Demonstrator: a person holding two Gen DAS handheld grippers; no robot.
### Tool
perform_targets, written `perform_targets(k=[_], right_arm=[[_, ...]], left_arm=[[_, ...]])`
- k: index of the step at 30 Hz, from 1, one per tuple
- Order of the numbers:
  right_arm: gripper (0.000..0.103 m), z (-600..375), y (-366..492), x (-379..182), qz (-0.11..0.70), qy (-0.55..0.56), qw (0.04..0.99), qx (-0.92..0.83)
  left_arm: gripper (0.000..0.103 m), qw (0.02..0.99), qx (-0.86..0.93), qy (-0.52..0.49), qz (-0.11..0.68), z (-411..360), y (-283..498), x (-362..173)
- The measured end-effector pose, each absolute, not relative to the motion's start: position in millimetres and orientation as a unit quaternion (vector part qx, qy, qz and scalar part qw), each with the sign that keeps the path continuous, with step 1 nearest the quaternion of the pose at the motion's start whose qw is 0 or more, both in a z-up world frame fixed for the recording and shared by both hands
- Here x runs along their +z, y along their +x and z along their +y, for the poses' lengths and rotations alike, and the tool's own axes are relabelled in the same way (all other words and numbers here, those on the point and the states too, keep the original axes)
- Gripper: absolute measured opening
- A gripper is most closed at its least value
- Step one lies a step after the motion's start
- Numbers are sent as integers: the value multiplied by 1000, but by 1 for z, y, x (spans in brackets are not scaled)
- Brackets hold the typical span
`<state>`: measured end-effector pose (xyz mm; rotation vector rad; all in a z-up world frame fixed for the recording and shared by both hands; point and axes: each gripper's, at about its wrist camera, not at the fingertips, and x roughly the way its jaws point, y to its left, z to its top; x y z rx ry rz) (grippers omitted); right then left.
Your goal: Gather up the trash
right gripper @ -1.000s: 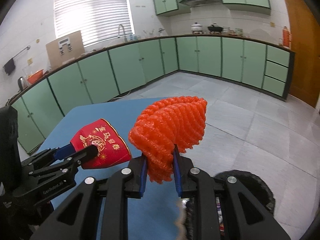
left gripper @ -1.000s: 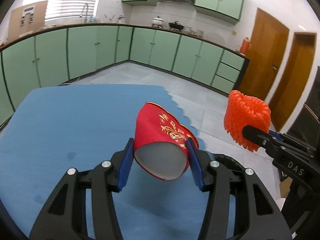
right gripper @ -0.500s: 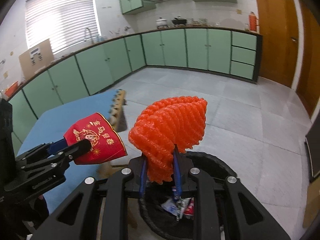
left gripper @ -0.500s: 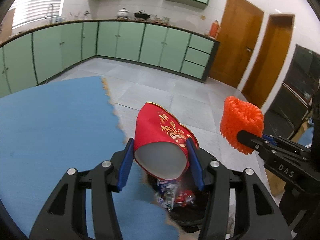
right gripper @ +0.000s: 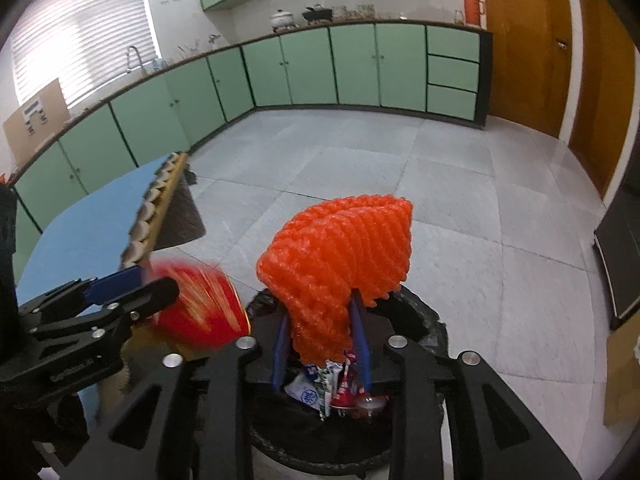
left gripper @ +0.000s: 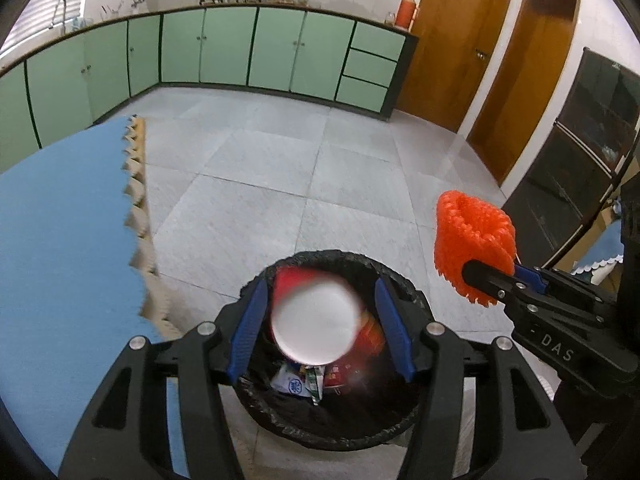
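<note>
A red paper cup [left gripper: 314,328] with gold print [right gripper: 200,308] is blurred and loose between the opening jaws of my left gripper [left gripper: 320,292], with gaps to both blue pads. It hangs right over the black-lined bin [left gripper: 404,280]. My right gripper [right gripper: 320,316] still has the orange foam net [right gripper: 340,256] upright between its pads while its jaws are opening, above the same bin [right gripper: 424,320]. The left wrist view shows the net [left gripper: 472,236] at right. Several wrappers [left gripper: 304,384] lie in the bin.
The blue-covered table [left gripper: 60,260] with its scalloped edge lies left of the bin. Grey tiled floor [left gripper: 280,168] stretches ahead to green cabinets [left gripper: 280,52]. Wooden doors [left gripper: 460,40] and a dark glass cabinet [left gripper: 580,152] stand to the right.
Both grippers swung off the blue table and came down over the bin. The left jaws widened and the cup slipped loose, now blurred. The right jaws widened slightly around the net.
</note>
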<state>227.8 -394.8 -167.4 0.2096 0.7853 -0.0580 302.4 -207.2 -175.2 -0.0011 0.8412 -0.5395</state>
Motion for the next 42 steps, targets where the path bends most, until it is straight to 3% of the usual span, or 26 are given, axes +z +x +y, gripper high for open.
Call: perform_targets(k=[7, 12, 18, 42], right_arm=[[53, -413, 226, -169, 381, 108, 917, -47], [82, -412, 219, -161, 370, 106, 921, -53], [95, -404, 201, -143, 356, 119, 926, -35], [97, -332, 127, -55, 304, 105, 946, 47]], left_arm=[[63, 879, -252, 0, 404, -202, 305, -172], [73, 889, -238, -6, 392, -191, 301, -156], [82, 902, -224, -8, 368, -169, 282, -131], [89, 937, -163, -22, 309, -94, 170, -51]])
